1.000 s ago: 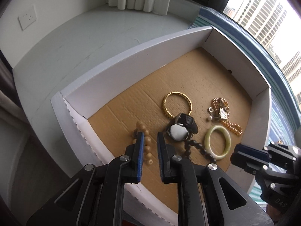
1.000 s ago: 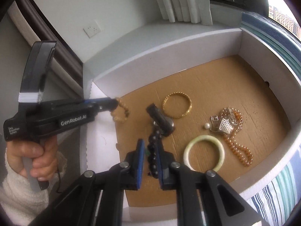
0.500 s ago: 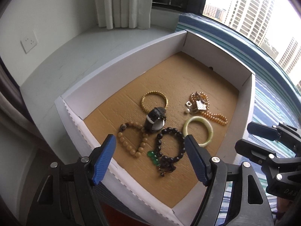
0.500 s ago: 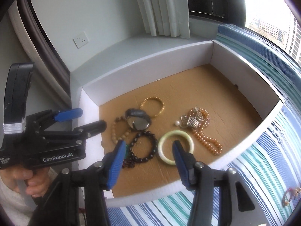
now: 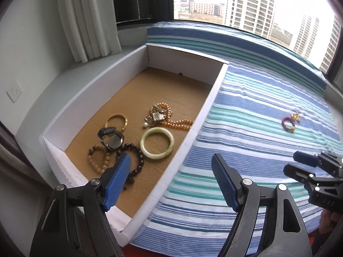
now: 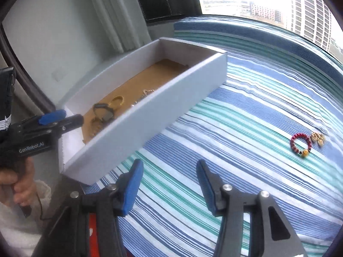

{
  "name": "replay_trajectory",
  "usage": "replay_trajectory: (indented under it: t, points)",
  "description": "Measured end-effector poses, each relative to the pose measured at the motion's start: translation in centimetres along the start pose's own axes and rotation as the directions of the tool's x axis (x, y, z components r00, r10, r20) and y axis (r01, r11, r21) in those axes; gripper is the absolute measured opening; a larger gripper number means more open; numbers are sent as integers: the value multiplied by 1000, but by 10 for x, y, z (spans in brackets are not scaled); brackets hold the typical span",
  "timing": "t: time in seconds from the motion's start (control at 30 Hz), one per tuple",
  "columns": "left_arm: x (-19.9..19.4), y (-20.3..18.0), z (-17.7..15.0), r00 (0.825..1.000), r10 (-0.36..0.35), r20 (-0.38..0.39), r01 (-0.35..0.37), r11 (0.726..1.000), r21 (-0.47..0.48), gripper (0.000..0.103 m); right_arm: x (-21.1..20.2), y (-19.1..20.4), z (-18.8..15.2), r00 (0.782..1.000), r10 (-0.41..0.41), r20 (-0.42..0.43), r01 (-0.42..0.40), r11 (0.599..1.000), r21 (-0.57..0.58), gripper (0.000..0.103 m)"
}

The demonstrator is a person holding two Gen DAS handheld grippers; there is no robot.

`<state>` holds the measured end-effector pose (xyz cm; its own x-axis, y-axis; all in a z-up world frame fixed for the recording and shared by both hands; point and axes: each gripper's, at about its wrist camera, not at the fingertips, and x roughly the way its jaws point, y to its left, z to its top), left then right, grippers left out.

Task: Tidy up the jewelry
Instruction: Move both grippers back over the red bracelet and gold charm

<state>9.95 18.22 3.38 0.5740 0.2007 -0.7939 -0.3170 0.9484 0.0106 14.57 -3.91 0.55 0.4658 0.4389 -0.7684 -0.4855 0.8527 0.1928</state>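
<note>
**Jewelry mostly boxed, one red bracelet out on the cloth**

Your jewelry sits in the white box [image 5: 205, 109] with the brown cardboard floor, clustered toward its near end. The pale green bangle [image 5: 157, 143] lies flat near the box's right wall. Just behind it is a tangle of orange beads [image 5: 176, 124] with a silver charm and a single pearl. To the left, the watch [image 5: 111, 139] lies face up, overlapping the gold bracelet [image 5: 116, 121] behind it. In front of the watch, the tan bead bracelet [image 5: 99, 158] and the dark bead bracelet [image 5: 134, 160] lie side by side, the dark one partly hidden by your left gripper's finger.

Well apart from the box, out on the striped cloth [image 5: 246, 128], lies a red bead bracelet [image 6: 300, 144] with a yellow bead, and touching it a small gold piece [image 6: 318, 138] whose kind you cannot make out.

Your left gripper [image 5: 171, 182] is wide open and holds nothing, straddling the box's right wall. Your right gripper [image 6: 169, 186] is also spread open and empty, hovering above the striped cloth just beside the box's near corner, with the red bracelet off to its right.

Behind the box are a white curtain [image 5: 85, 17], a grey sill, and a window showing tall buildings.
</note>
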Motion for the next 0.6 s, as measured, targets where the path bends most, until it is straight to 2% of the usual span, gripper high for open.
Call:
replay_trajectory:
  t: [0.2, 0.27, 0.43, 0.53, 0.6]
  points:
    - [2, -45, -2, 998, -61, -16, 61, 997, 44, 81, -32, -58, -40, 997, -70, 32, 66, 991, 114, 52]
    - [7, -60, -7, 995, -94, -32, 96, 994, 49, 82, -45, -72, -55, 991, -118, 58, 109, 984, 139, 52]
    - [35, -103, -32, 973, -184, -138, 194, 979, 64, 83, -66, -107, -102, 949, -297, 107, 265, 934, 239, 52]
    - [52, -129, -50, 956, -206, -210, 229, 969, 94, 83, -64, -131, -133, 924, -375, 69, 339, 890, 304, 52]
    - [61, -142, -62, 945, -214, -246, 247, 963, 110, 83, -59, -144, -155, 916, -400, 31, 366, 867, 338, 52]
